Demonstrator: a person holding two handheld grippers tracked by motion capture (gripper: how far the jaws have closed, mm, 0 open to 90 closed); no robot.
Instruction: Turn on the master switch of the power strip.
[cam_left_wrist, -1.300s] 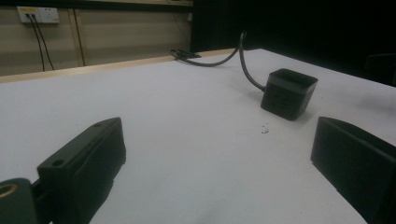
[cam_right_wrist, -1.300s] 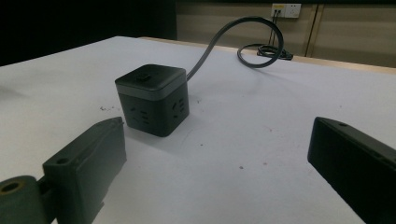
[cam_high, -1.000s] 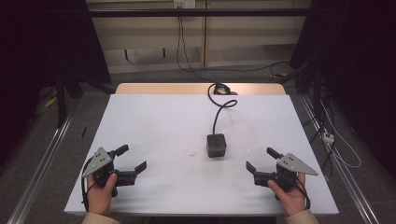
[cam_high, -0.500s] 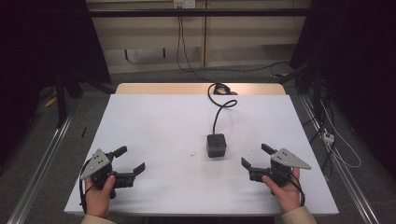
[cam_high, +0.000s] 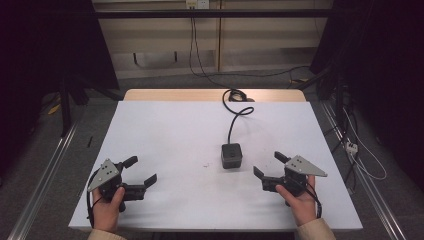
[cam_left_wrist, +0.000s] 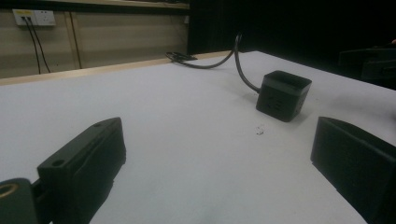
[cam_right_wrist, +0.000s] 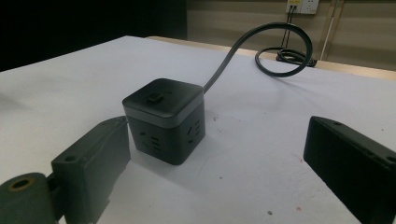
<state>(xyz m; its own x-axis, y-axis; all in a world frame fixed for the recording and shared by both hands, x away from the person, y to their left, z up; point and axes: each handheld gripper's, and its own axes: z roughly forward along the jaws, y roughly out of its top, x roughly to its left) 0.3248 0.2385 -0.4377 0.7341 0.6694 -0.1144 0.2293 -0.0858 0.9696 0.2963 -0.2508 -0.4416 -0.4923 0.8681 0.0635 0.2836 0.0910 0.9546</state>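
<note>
Nearest the person, the left hand-held gripper (cam_high: 137, 171) rests low over the white tabletop (cam_high: 165, 130) with its jaws spread wide and nothing between them. The right hand-held gripper (cam_high: 270, 166) is likewise wide open and empty, aimed toward the black socket cube (cam_high: 231, 155) just beside it, which suggests it is lined up for a reach. The cube sits upright right of centre, a switch on its top face and outlets on its sides. Its black cable (cam_high: 235, 112) curls away to the far edge, where a strip of bare wood (cam_high: 175, 95) shows. Beyond lie a grey floor, loose cords, dark curtains and a wall outlet (cam_high: 197, 4).
</note>
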